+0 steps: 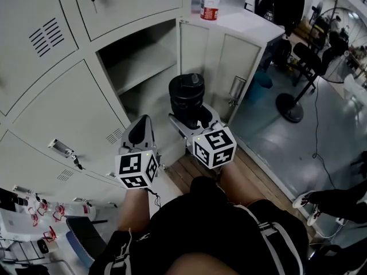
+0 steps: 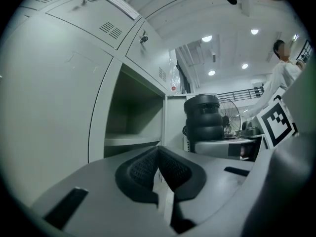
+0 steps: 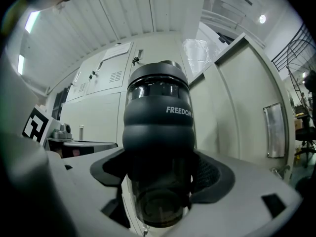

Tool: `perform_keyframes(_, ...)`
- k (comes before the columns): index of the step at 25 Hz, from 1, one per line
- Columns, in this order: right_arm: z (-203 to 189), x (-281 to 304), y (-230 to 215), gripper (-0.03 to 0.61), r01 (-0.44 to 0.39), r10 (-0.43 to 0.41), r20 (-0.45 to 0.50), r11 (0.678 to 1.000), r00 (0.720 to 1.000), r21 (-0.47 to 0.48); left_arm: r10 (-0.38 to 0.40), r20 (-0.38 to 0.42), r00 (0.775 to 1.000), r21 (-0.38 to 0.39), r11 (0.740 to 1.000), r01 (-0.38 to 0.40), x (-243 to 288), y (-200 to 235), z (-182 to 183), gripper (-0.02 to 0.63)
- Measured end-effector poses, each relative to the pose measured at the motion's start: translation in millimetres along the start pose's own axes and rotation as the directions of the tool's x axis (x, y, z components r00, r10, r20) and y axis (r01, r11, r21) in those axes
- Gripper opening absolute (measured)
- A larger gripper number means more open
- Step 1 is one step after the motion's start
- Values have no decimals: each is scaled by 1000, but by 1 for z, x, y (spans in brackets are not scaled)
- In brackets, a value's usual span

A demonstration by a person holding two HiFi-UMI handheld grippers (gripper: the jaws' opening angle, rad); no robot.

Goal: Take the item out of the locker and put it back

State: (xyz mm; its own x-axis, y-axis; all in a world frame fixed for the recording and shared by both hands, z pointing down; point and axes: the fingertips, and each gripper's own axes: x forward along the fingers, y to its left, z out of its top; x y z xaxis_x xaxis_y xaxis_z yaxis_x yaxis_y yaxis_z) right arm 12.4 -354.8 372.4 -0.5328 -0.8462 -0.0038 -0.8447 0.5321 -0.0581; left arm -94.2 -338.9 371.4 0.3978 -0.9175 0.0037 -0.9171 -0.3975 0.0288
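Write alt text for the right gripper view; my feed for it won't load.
The right gripper is shut on a dark bottle printed FREEDOM, which stands upright between the jaws and fills the middle of the view. Behind it are closed white lockers on the left and a white panel with a handle on the right.

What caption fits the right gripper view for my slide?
Right gripper shut on a dark bottle marked FREEDOM, held beside the open locker door.
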Motion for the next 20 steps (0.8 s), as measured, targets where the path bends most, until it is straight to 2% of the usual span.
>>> perform_keyframes(6, -1, 2, 4, 396, -9, 9, 6, 1000, 1000, 24, 0, -6, 1000, 4, 1000, 0, -4, 2, -2, 12)
perform_keyframes(12, 8, 26, 11, 396, -78, 75, 23, 990, 997, 119, 16, 1, 1000, 4, 1000, -16, -11, 8, -1, 12)
perform_keyframes(16, 23, 53, 17, 396, -152, 144, 53, 958, 988, 244, 31, 12, 999, 10, 999, -31, -18, 14, 2, 12)
perform_keyframes(20, 42, 87, 23, 396, -227, 209, 89, 898, 974, 376, 62, 24, 998, 15, 998, -62, -25, 28, 7, 12)
